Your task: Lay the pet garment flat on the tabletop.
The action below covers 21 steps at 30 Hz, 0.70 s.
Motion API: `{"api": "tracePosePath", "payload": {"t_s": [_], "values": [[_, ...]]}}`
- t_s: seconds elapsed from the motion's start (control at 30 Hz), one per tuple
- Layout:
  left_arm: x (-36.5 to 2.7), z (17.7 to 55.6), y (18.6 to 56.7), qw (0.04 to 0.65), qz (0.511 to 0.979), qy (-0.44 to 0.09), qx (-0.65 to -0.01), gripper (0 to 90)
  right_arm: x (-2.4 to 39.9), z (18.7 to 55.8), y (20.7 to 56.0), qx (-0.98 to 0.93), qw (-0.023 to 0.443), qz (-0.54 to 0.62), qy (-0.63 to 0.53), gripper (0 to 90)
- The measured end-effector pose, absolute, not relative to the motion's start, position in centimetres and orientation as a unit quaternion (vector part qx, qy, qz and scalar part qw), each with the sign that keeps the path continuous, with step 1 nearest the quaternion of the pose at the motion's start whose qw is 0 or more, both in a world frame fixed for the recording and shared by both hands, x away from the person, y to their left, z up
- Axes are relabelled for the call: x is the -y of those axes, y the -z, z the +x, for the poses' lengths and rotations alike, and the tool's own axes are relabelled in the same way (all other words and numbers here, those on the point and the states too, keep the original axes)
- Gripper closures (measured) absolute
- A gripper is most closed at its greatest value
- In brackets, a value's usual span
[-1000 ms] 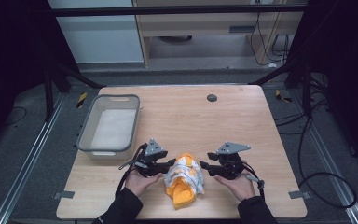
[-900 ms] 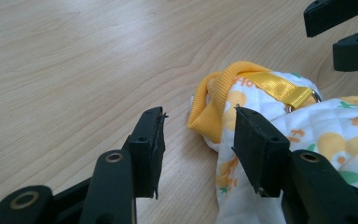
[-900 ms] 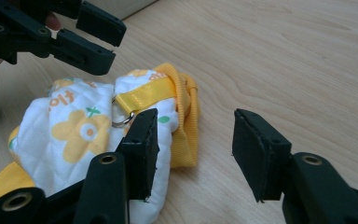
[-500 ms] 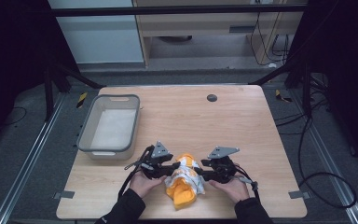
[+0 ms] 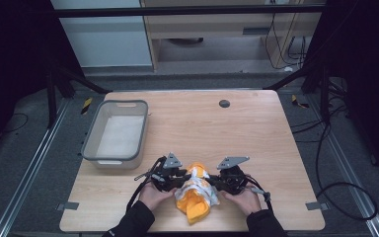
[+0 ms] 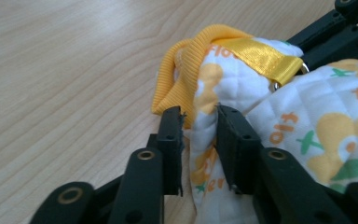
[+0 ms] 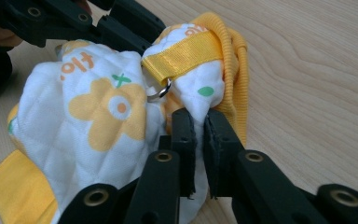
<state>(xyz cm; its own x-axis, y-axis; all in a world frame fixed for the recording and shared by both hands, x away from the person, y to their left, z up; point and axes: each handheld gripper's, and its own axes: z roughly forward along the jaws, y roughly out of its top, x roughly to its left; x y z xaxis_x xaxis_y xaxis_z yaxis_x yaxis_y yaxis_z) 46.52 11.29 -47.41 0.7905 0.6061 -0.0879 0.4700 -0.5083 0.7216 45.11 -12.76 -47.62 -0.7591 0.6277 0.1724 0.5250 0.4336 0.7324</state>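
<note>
Wooden desk (image 5: 256, 143) is occupied at its near edge by a quilted white-and-yellow garment (image 5: 195, 193). Its fabric is pinched from either side: a thick fold by the left claw (image 6: 199, 122), just closing, a thin fold by the right claw (image 7: 198, 122), nearly shut.

Quilted garment (image 6: 307, 135): lower edge is running off the left gripper view. Printed lettering is showing partly, folds hiding the rest.
</note>
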Motion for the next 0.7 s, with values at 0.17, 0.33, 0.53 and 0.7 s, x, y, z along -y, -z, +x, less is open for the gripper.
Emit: {"api": "tracePosePath", "payload": {"t_s": [0.17, 0.33, 0.53, 0.7], "values": [[-11.2, 46.5, 47.5, 0.384, 0.867, -0.075, -0.309, 82.4, 12.8, 45.1, 47.6, -0.842, 0.063, 0.343, -0.413, 86.7], [-11.2, 46.4, 47.6, 0.384, 0.866, -0.067, -0.312, 88.3, 12.8, 45.1, 47.6, -0.841, 0.063, 0.342, -0.414, 86.9], [-11.6, 46.0, 46.8, 0.398, 0.859, -0.072, -0.314, 89.3, 13.3, 45.1, 47.1, -0.835, 0.068, 0.347, -0.422, 86.3], [-11.7, 45.8, 46.1, 0.406, 0.856, -0.076, -0.312, 89.5, 13.9, 45.0, 46.7, -0.828, 0.072, 0.352, -0.430, 86.6]]}}
